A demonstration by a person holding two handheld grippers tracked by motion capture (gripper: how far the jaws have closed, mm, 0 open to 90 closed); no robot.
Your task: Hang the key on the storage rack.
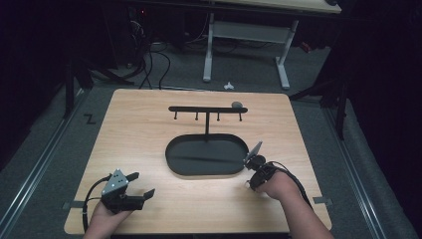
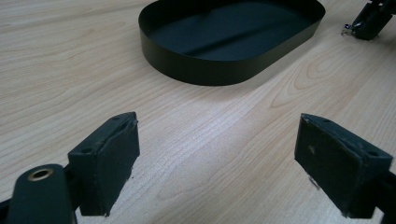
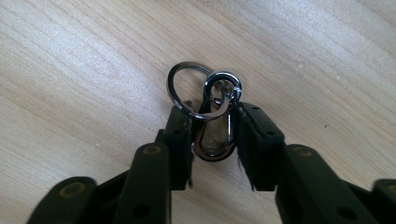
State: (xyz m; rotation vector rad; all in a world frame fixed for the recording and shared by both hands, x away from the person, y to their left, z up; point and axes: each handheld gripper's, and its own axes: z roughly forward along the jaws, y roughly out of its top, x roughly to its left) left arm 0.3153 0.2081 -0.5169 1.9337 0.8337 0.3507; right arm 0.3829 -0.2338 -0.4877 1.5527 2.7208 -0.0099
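My right claw is clamped on the metal key clip, apparently just above the table; my left claw gapes apart near the front edge.

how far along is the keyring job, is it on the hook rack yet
Done: the right gripper has closed on the keyring clip, low over the table. In hand: that grasp only. Left: carrying it to the hook rack, whose hooks look bare. The left gripper is open, idle.

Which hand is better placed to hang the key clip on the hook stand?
The right. The right gripper already clamps the key clip beside the black tray, nearer the hook stand. The left gripper is open, holds nothing and sits farther away.
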